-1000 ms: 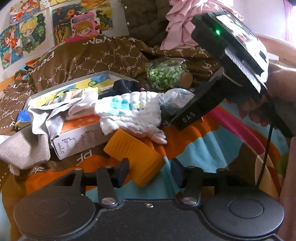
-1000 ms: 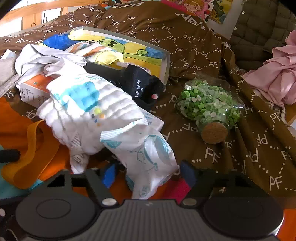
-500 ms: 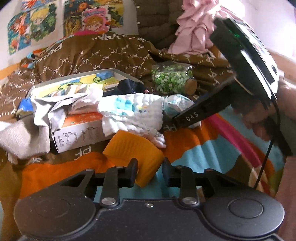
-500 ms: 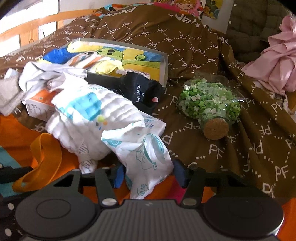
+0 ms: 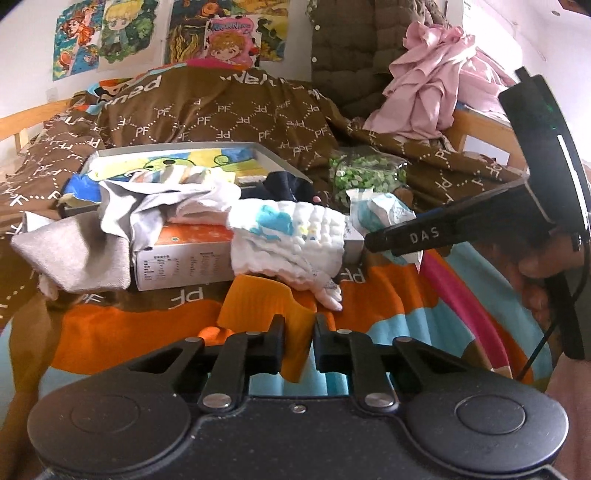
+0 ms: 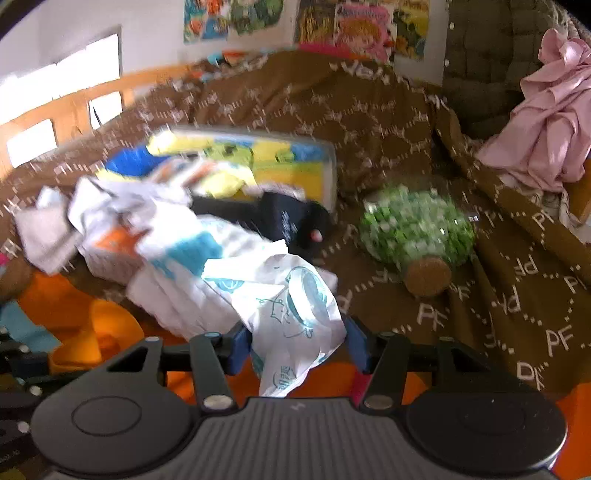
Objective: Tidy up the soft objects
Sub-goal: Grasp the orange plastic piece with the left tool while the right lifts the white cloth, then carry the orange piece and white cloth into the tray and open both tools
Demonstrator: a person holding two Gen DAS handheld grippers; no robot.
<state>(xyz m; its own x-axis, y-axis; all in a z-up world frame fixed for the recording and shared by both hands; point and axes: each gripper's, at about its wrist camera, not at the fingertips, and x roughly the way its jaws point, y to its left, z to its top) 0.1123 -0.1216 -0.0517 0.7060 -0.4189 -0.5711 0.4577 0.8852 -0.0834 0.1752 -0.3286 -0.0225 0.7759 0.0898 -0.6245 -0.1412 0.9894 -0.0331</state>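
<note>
Two grippers work over a messy bed. Nearest, the left gripper (image 5: 298,341) has the orange cloth (image 5: 266,308) between its black fingers (image 5: 275,343). Its jaws are closing, and they already squeeze a fold of it. The orange cloth lies on the bright striped blanket (image 5: 388,306), and its long side runs from the gripper up and away to the left.

The right gripper (image 6: 297,349) has the white printed bag (image 6: 295,314) between its blue pads (image 6: 240,349). The pads touch both sides of the bag. The bag's loose end hangs down between them.

Just behind the orange cloth lies the white quilted cloth (image 5: 291,236) with blue patches. Its long side runs left to right. It hangs over the front of an orange and white box (image 5: 184,254), and its right end meets the printed bag. A grey cloth (image 5: 74,254) sits to the left of the box.

Behind them is a flat picture box (image 5: 177,162) with a black sock (image 5: 291,186) at its right end. To the right lies a bag of green bits (image 5: 365,177) with a cork end. Farther back are a brown blanket (image 5: 229,110) and a pink cloth (image 5: 436,92). Posters (image 5: 122,33) hang on the wall.
</note>
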